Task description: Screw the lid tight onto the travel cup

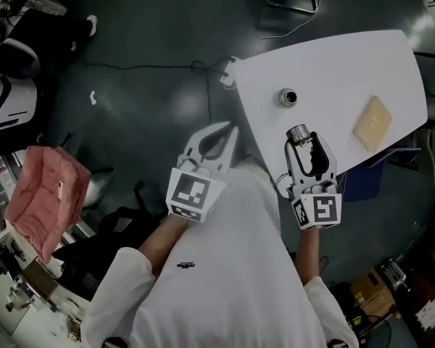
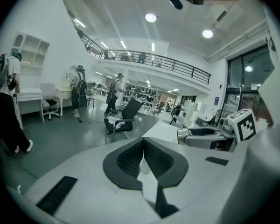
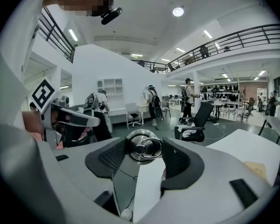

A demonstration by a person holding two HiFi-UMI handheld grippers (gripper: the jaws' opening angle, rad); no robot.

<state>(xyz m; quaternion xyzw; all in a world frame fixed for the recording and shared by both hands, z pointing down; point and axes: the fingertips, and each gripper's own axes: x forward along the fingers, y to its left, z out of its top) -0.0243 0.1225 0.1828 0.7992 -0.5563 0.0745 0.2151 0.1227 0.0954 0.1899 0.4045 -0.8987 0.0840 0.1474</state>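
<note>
We see right gripper (image 1: 304, 142) jaws clamped on lid (image 3: 143, 145), cup (image 1: 288, 97) upright on counter (image 1: 333, 64) just ahead; left gripper (image 1: 230, 129) jaws together, empty, farther from cup

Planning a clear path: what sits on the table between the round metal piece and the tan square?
Nothing: in the head view, the white table is bare between the round metal piece and the tan square.

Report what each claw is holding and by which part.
The right claw grips the steel lid by its round sides, a pad on each. The left claw is shut and empty.
</note>
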